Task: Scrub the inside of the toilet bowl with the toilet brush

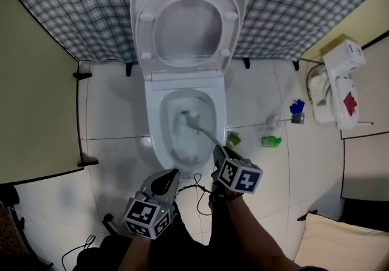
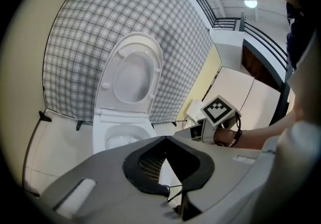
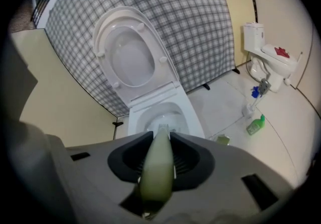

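White toilet (image 1: 182, 124) at centre frame, grey-and-white check curtain (image 1: 292, 2) across the top. Your toilet brush (image 3: 157, 168) is pale olive-green. Your left gripper (image 1: 174, 174) and right gripper (image 1: 217, 150) are grey, with black-and-white square markers. Green bottle (image 1: 271, 141) at right, cream panel (image 1: 30, 99) at left.

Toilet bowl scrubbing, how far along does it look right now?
Done: the seat is up. In hand: the right gripper is clamped on the toilet brush, with its head down in the bowl. Left: the scrubbing itself; the pictures don't show how clean the bowl is.
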`<state>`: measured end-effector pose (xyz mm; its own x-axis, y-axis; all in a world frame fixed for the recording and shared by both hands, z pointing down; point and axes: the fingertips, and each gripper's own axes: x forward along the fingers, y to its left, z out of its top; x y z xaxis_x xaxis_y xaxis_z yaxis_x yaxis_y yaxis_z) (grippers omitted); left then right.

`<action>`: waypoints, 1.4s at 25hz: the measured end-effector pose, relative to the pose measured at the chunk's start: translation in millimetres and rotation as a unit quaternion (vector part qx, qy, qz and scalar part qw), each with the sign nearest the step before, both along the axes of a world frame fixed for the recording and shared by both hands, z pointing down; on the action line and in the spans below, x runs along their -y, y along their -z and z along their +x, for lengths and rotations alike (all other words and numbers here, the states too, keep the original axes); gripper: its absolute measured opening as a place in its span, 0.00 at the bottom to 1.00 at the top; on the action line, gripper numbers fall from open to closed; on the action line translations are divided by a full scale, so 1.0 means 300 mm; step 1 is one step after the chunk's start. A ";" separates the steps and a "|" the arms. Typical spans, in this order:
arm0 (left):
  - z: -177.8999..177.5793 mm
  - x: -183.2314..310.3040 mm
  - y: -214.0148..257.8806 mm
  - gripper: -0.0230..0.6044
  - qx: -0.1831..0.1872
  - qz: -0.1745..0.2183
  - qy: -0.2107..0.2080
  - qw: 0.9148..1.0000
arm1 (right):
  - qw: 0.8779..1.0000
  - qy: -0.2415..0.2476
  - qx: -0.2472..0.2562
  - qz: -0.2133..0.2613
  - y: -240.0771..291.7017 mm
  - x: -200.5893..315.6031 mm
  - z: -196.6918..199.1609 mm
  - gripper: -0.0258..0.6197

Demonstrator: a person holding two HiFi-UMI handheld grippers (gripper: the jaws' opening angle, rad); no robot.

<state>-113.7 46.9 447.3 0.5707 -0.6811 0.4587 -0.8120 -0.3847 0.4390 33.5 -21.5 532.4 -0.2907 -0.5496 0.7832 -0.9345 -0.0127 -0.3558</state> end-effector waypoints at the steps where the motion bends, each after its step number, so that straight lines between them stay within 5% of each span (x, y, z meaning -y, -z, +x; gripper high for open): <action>1: -0.003 0.006 0.012 0.05 0.001 0.003 0.002 1.000 | 1.000 0.012 0.005 0.016 0.041 0.008 -0.012 0.23; 9: 0.041 0.038 0.094 0.05 0.003 0.019 -0.003 1.000 | 0.991 0.062 0.026 0.114 0.347 0.047 0.022 0.23; 17: 0.210 0.092 0.123 0.05 0.003 0.030 -0.051 0.998 | 0.985 0.051 -0.003 0.166 0.470 0.025 0.293 0.23; 26: 0.439 0.109 0.091 0.05 -0.003 0.022 -0.100 0.995 | 0.978 0.064 -0.104 0.166 0.390 -0.042 0.620 0.23; 35: 0.563 0.099 -0.047 0.05 0.011 -0.002 -0.125 0.992 | 0.973 0.118 -0.166 0.111 0.088 -0.067 0.791 0.23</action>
<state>55.2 17.3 461.4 0.7111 -0.5179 0.4755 -0.7011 -0.5729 0.4246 270.9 -1.3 505.8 -0.1806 -0.6641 0.7255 -0.9662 0.2578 -0.0045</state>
